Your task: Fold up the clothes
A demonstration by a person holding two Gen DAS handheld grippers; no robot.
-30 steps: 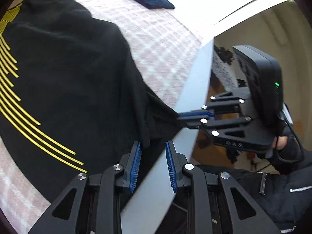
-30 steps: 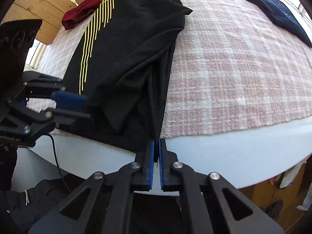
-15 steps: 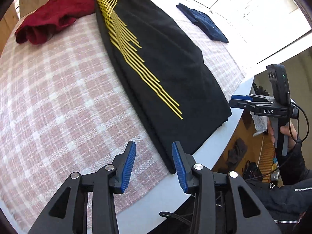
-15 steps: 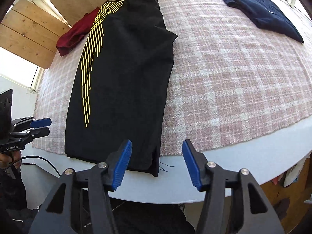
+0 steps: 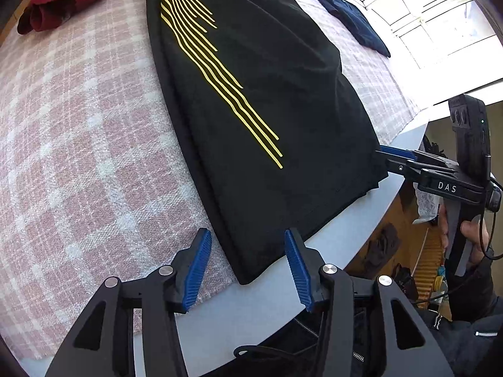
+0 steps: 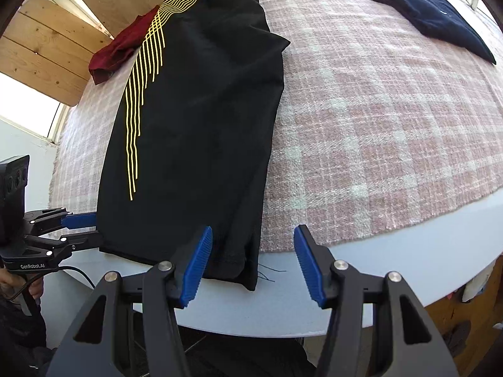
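You are holding both grippers wide apart at the near hem of the black shorts (image 6: 195, 132), left gripper (image 5: 248, 267) and right gripper (image 6: 253, 264) each flanking a corner, the long axis running away from you across the checked blanket (image 6: 377, 125).

Domestic room, likely a home: pink plaid blanket (image 6: 377, 125) spread over a white table (image 6: 408, 251), wooden wall panels (image 6: 41, 50), bright windows (image 5: 433, 25), floor clutter (image 5: 386, 242).

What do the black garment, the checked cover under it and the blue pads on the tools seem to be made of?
Black garment: smooth, matte, thin fabric, likely synthetic sportswear; yellow lines look printed.
Checked cover: coarse woven textile, visibly nubbly, frayed edge.
Blue pads: ribbed, matte, probably rubber or soft plastic.
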